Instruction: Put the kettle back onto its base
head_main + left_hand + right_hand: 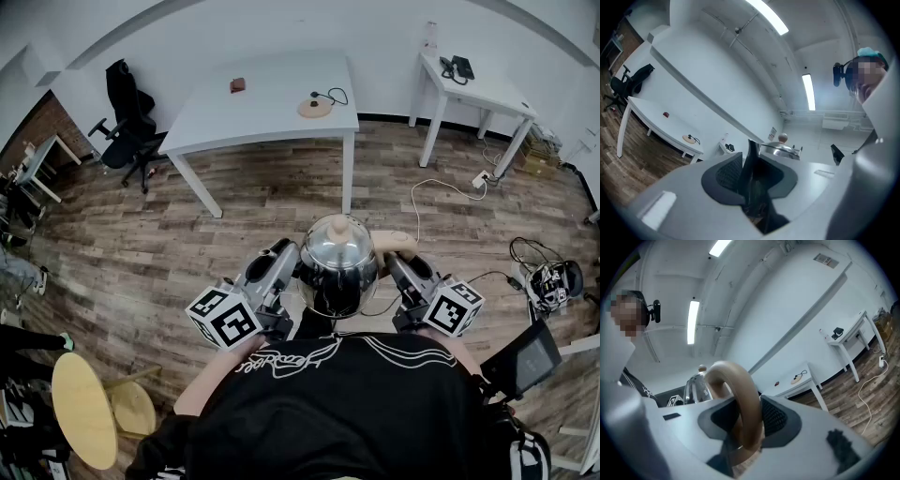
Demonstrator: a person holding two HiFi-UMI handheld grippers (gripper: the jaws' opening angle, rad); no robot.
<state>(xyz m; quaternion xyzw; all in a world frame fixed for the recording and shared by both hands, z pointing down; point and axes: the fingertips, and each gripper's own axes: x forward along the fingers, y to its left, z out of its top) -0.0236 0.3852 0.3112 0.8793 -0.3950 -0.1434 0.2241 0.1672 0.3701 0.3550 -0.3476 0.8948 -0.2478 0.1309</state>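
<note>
Left gripper (751, 178): its fingers (725, 174) are clamped on a dark, narrow projection (753, 164) on the side of the kettle (337, 267), opposite the handle.

Right gripper (745, 423): its fingers (774, 418) are pinching the tan loop handle (740, 390), which stands upright between the ribbed pads.

Both grippers point level. The kettle is carried between them in the air, upright, close in front of the person's chest, with its lid knob (339, 225) on top. Wooden floor (234, 225) lies beneath it.

The round base (315, 108) sits on the white counter (262, 117), well apart from the kettle across the room, with a black cable (334, 94) just beside it. A small dark object (238, 85) lies further left on the same counter.
</note>
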